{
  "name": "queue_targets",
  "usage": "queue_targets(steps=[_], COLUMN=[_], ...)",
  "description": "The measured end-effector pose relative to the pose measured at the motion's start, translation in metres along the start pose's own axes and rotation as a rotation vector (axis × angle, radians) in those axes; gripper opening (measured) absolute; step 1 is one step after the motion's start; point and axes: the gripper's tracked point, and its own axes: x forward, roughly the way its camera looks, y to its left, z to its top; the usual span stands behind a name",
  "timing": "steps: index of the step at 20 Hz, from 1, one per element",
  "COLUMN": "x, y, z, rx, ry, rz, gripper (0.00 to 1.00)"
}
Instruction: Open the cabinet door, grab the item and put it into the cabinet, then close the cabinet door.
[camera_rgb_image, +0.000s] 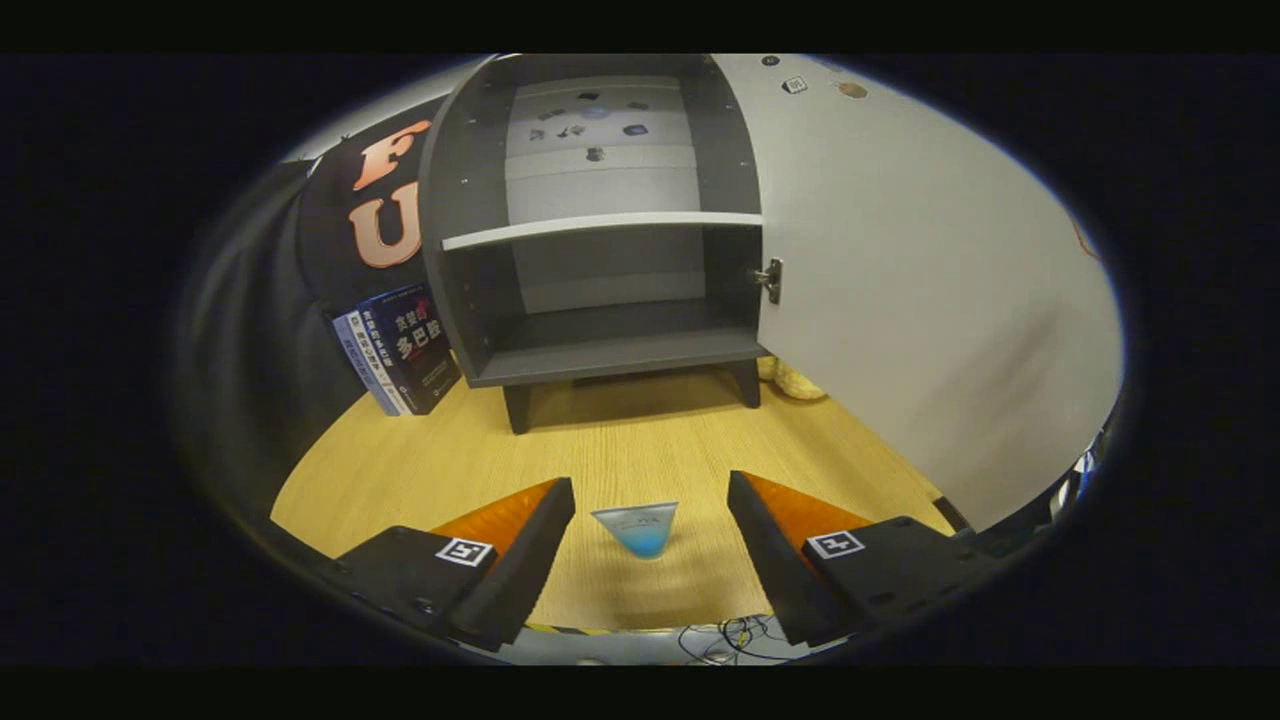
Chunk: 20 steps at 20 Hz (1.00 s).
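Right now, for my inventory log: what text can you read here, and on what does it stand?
"多巴胺": on the front book left of the cabinet; its smaller print is too blurred.
Item, lying untouched between the open claw's fingers: print too blurred to read.
Stickers on the cabinet's back panel and on its open door: too small to read.
Tags on the claw: square patterns, no words.

A dark blue book (415, 345), at ten o'clock from the gripper (650, 488), carries large characters reading "多巴胺" (smaller lines are illegible). Square coded markers (465, 551) sit on both open jaws; another is on the cabinet door (930, 280). Print on the blue cup (640, 528) between the jaws is unreadable.
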Motion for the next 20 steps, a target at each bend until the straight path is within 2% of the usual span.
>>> queue_targets(steps=[8, 9, 14, 15, 20], x=[0.034, 0.036, 0.042, 0.043, 0.037], y=[0.001, 0.000, 0.004, 0.003, 0.002], z=[-0.037, -0.040, -0.041, -0.040, -0.039], rx=[-0.043, -0.037, -0.051, -0.053, -0.041], ry=[0.096, 0.103, 0.105, 0.106, 0.127], rz=[0.027, 0.033, 0.059, 0.056, 0.041], gripper=[0.98, 0.92, 0.73, 0.65, 0.65])
